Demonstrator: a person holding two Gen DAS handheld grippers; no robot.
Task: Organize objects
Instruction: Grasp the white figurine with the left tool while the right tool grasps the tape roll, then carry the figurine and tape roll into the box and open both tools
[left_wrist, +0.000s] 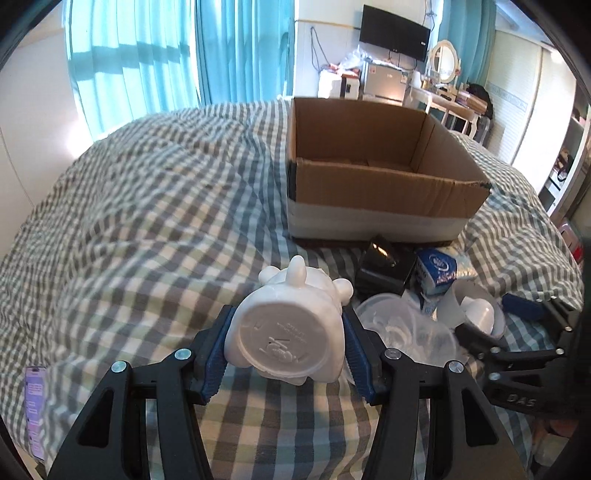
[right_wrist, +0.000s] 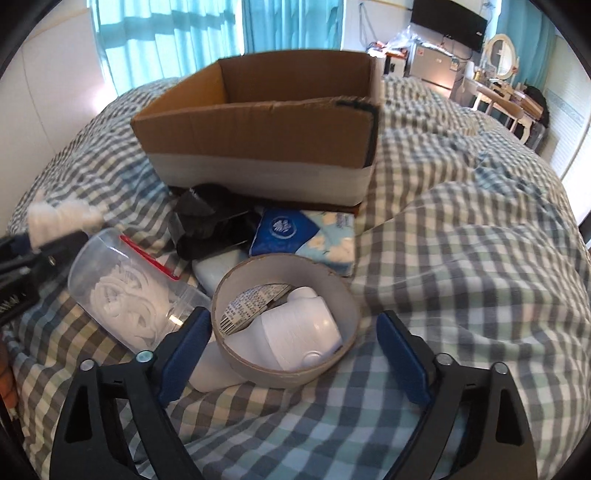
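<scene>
My left gripper (left_wrist: 286, 343) is shut on a white animal figurine (left_wrist: 291, 325), its flat base facing the camera, held above the checked bedspread. An open cardboard box (left_wrist: 373, 184) stands ahead to the right; it also shows in the right wrist view (right_wrist: 258, 136). My right gripper (right_wrist: 291, 347) is open, its blue pads on either side of a grey tape roll (right_wrist: 288, 321) with a white bottle (right_wrist: 295, 332) lying inside the ring. The right gripper shows in the left wrist view (left_wrist: 524, 332) at the right edge.
In front of the box lies a pile: a black box (right_wrist: 207, 221), a blue tissue pack (right_wrist: 306, 236), a clear plastic jar (right_wrist: 125, 291) with white contents and a clear lid (left_wrist: 402, 325). A phone (left_wrist: 35, 410) lies at the left. The bedspread (right_wrist: 461, 240) bulges at the right.
</scene>
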